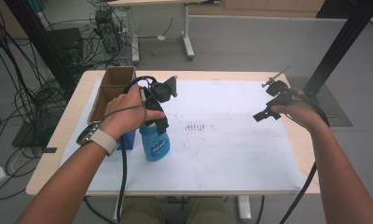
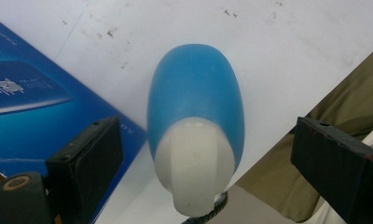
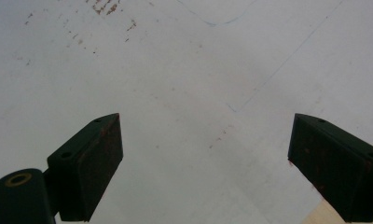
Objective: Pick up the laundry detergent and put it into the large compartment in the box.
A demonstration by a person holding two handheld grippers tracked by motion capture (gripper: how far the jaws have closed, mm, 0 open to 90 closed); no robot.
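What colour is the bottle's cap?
White, on a blue bottle; the cap shows best in the left gripper view.

Bare forearms, white-strapped watch [image 1: 97, 136] on left wrist, khaki trousers. Both grippers black, left gripper [image 1: 157, 105], right gripper [image 1: 268, 109], black cables, rust-flecked pads [image 3: 98, 161].

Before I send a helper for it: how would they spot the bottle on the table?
On the white mat, look to its left edge, where a cardboard box stands. Beside a flat blue box, under the left claw, stands the bottle: the one blue, rounded thing with a white cap.
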